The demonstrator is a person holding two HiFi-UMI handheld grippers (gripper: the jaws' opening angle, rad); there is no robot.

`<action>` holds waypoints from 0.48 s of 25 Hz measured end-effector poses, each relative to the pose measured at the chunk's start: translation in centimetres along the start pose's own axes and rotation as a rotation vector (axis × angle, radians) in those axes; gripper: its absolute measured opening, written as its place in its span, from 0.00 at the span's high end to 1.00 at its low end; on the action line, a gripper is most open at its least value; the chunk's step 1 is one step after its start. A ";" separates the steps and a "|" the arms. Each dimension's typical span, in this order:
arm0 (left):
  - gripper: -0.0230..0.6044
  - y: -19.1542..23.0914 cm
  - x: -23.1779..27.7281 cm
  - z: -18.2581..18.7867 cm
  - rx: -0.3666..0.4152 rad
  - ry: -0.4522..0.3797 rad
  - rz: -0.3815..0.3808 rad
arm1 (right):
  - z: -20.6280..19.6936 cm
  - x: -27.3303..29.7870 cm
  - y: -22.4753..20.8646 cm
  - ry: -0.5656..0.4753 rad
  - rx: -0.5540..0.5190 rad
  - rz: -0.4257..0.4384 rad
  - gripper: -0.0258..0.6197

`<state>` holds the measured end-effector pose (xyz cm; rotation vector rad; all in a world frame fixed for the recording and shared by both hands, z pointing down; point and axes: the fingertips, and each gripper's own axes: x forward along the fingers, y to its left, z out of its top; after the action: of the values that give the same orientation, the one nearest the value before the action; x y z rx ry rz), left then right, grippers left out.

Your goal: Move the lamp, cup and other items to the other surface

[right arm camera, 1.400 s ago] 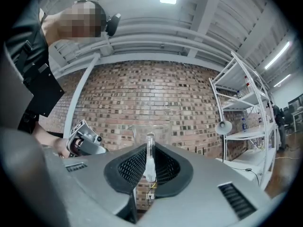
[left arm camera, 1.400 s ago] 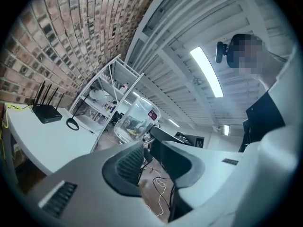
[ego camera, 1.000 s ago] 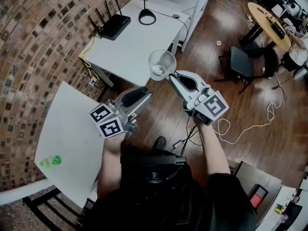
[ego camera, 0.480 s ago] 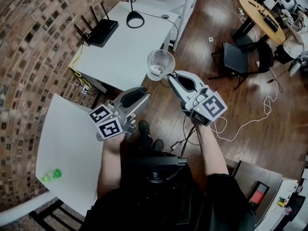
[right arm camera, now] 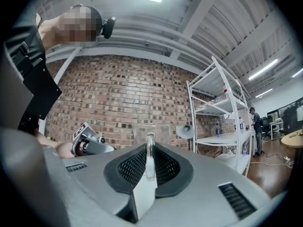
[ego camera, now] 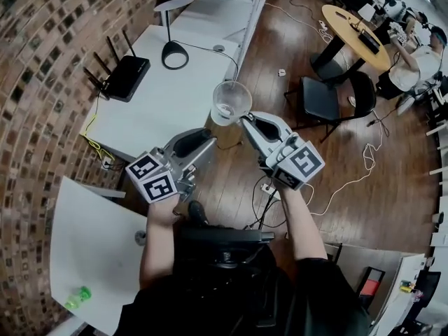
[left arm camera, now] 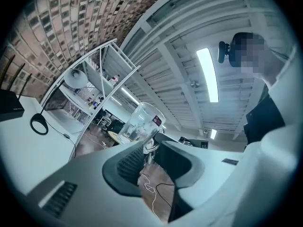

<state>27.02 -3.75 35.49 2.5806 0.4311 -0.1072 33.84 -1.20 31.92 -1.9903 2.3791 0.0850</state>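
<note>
Near the edge of the white table (ego camera: pixel 168 100) where the lamp (ego camera: pixel 174 53) stands, the glass cup (ego camera: pixel 231 102) is pinched by its wall in the right gripper (ego camera: pixel 245 119), held upright, presumably for setting down. The left gripper (ego camera: pixel 204 138) is left empty, jaws apart.

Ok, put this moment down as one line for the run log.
right gripper: shut on glass cup wall, cup upright, aloft | left gripper: open, empty | white table: lamp, router on it
</note>
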 end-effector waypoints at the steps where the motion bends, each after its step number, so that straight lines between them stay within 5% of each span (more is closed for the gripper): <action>1: 0.72 0.6 0.3 0.3 -0.002 0.002 -0.006 | 0.0 0.4 -0.6 0.000 -0.001 -0.006 0.89; 12: 0.72 5.6 1.4 1.7 -0.032 0.032 -0.021 | -1.4 4.6 -3.7 0.006 0.029 -0.028 0.89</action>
<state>30.18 -8.81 36.49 2.5498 0.4676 -0.0659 36.64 -6.47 32.98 -2.0135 2.3415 0.0435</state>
